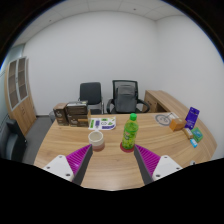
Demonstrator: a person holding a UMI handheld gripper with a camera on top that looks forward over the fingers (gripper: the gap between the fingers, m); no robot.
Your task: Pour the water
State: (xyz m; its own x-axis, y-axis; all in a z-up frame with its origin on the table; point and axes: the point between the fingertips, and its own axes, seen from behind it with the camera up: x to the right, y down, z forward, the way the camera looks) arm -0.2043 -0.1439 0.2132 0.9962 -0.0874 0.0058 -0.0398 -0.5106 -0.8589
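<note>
A green plastic bottle [130, 133] with a green cap stands upright on a red coaster on the wooden table [112, 165], beyond my fingers and slightly right of the midline. A white cup [97, 141] with a dark band at its base stands to the bottle's left, also beyond the fingers. My gripper [112, 172] is open, its purple-padded fingers [75, 158] spread wide over bare tabletop with nothing between them.
A blue box [192, 116] and orange packets [178, 124] lie at the table's right. Brown boxes [72, 112] sit at the far left, with a bowl [100, 123] behind the cup. Two black office chairs [122, 96] stand behind the table, a cabinet [18, 92] at left.
</note>
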